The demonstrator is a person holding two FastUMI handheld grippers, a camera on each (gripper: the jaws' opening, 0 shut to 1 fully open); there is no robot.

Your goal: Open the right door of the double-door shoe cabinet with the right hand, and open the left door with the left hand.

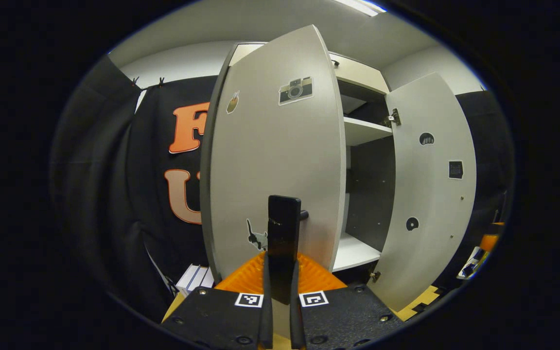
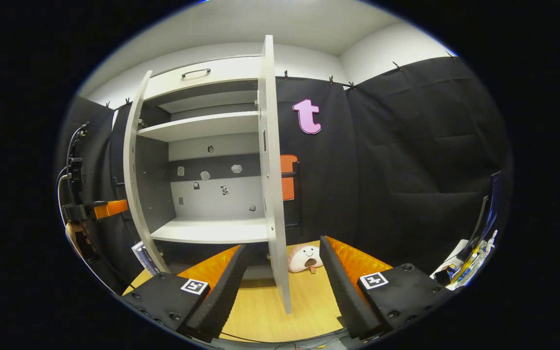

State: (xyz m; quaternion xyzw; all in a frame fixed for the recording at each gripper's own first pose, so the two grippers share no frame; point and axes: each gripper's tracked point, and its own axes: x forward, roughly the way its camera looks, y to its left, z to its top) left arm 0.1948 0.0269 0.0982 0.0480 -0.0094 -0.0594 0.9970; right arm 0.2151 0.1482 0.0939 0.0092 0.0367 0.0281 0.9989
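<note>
The pale shoe cabinet (image 2: 207,126) stands with both doors swung out. In the left gripper view the left door (image 1: 270,155), with camera and cat stickers, faces me, and my left gripper (image 1: 281,265) is shut on its dark upright handle (image 1: 284,223). The right door (image 1: 430,184) hangs open beyond it. In the right gripper view the right door (image 2: 272,194) stands edge-on between the spread fingers of my right gripper (image 2: 282,245), which is open and touches nothing. The left door (image 2: 131,184) is at the left, with the left gripper (image 2: 97,210) and a hand behind it.
Bare shelves (image 2: 212,229) show inside the cabinet. A pink plush slipper (image 2: 305,257) lies on the wooden floor (image 2: 260,311) by the right door's foot. Stacked books (image 1: 195,279) sit low beside the left door. Clutter (image 2: 469,262) lies at the far right.
</note>
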